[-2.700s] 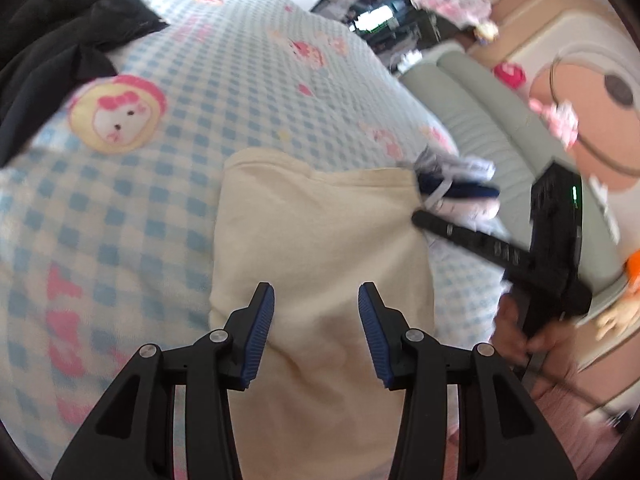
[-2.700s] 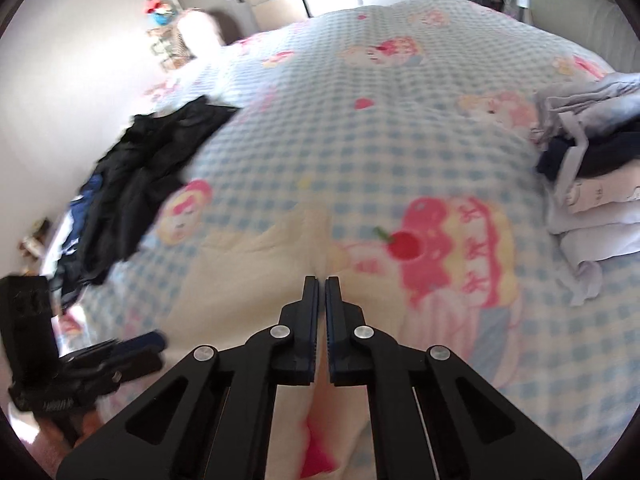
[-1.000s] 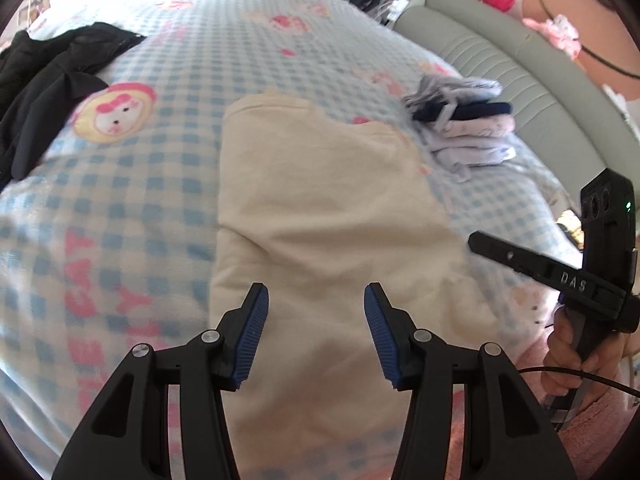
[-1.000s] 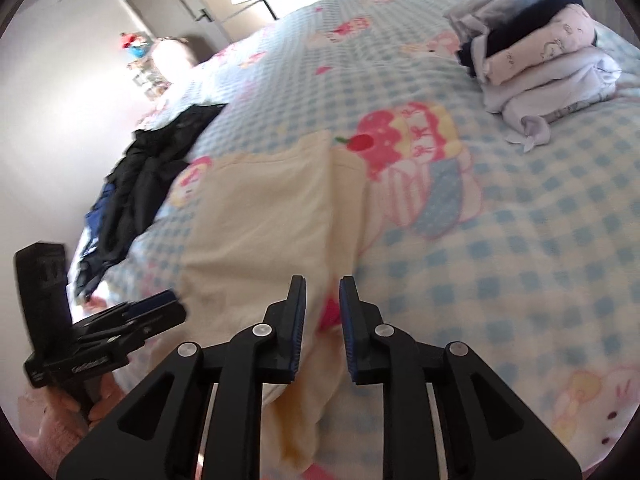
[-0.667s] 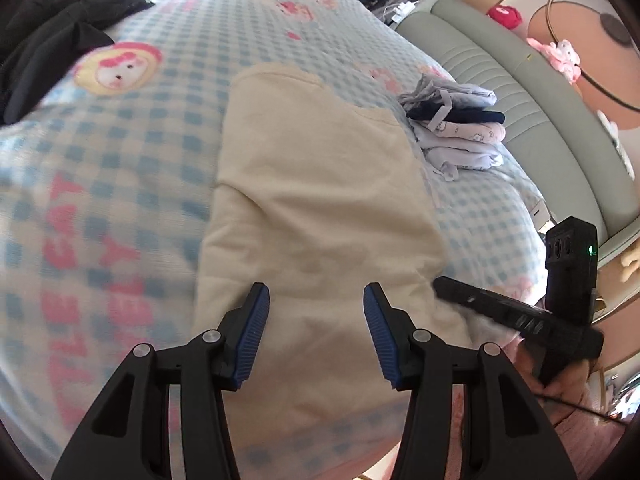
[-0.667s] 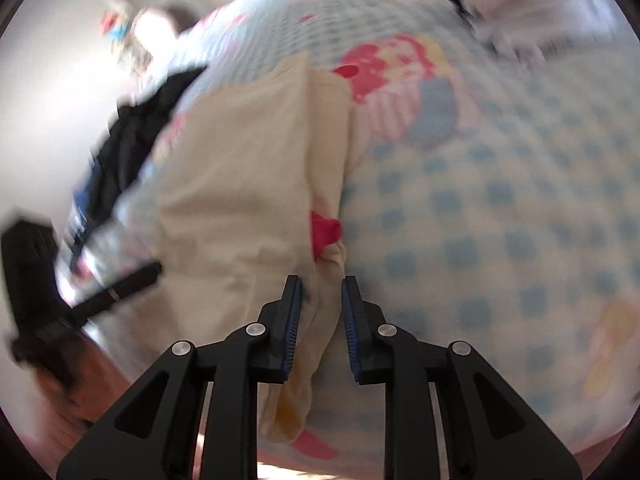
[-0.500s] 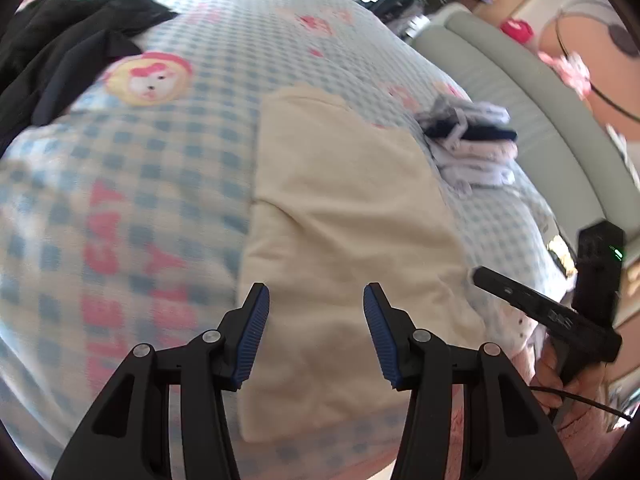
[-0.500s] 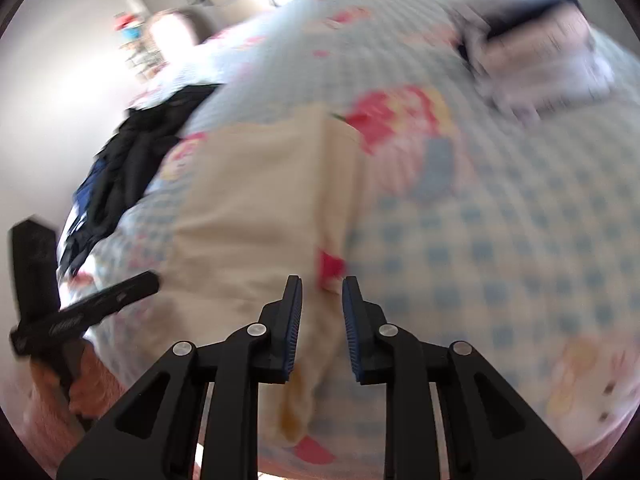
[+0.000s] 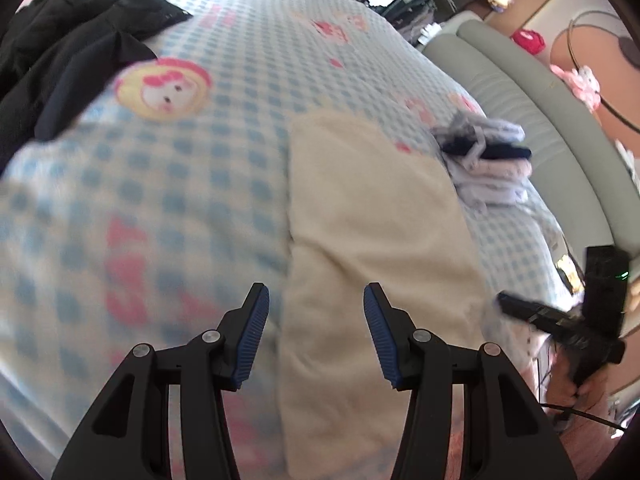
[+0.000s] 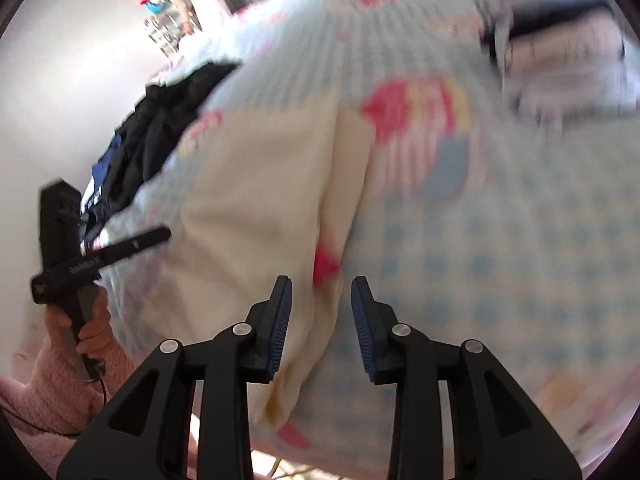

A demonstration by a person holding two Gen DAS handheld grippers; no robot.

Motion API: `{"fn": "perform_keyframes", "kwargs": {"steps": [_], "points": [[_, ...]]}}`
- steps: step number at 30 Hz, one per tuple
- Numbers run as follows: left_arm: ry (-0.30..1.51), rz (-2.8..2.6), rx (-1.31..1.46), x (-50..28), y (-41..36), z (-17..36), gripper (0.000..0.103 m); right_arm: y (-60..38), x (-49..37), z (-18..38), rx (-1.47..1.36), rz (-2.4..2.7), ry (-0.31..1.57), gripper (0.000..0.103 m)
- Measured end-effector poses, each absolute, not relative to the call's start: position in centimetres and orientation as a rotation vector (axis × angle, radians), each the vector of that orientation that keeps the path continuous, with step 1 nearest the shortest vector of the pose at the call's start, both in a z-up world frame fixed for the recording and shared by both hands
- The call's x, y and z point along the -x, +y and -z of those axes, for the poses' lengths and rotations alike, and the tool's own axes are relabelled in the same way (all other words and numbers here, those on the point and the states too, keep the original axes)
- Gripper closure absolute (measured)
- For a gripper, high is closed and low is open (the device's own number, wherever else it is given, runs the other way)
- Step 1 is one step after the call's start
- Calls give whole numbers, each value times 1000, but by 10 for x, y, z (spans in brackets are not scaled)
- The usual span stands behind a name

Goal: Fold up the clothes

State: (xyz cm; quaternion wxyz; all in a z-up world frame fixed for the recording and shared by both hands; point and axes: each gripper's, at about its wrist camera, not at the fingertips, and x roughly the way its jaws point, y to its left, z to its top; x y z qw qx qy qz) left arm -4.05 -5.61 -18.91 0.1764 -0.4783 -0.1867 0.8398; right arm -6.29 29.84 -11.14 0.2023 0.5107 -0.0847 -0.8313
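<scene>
Nearest the left wrist camera, the left tool (image 9: 316,336) is seen spread wide and empty, poised over the near left edge of the cream garment (image 9: 372,240); in the right wrist view the right tool (image 10: 322,320) is parted a lesser way, nothing pinched, with the garment's near right edge, where a pink patch (image 10: 326,264) shows, lying just ahead of its gap. The cream garment is laid lengthwise on the blue checked bedspread (image 9: 200,184), already doubled into a long narrow panel, its near end draped over the bed's front edge. The step in hand is judged to be the approach to the near hem for a crosswise fold; the next move would call for each tool to be lowered onto a near corner, pressed together on all layers, and the hem carried toward the far end. Slippage of an inner layer is a risk. Beyond the garment's right side, a stack of folded clothes (image 9: 486,168) is set near its far corner; well off to the garment's left, a heap of dark clothes (image 9: 68,52) is piled. Much is hard to make out: the right wrist view is smeared by motion, the garment's near hem is cut off behind the tools, and how many layers lie under the top panel cannot be told.
</scene>
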Motion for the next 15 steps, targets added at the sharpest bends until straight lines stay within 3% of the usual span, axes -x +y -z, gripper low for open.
{"fn": "perform_keyframes", "kwargs": {"steps": [4, 12, 13, 14, 15], "points": [[-551, -2425, 1318, 59, -62, 186, 53, 285, 112, 98, -1389, 2334, -208, 71], [-559, -2337, 1336, 139, -49, 191, 58, 262, 185, 139, -1520, 2330, -201, 71], [-555, -2322, 1354, 146, -46, 194, 75, 262, 187, 144, -1521, 2328, -224, 71], [-546, -2312, 1364, 152, -42, 195, 84, 263, 188, 146, -1515, 2328, -241, 71], [-536, -2301, 1372, 157, -38, 196, 86, 262, 188, 148, -1506, 2326, -252, 86]]}}
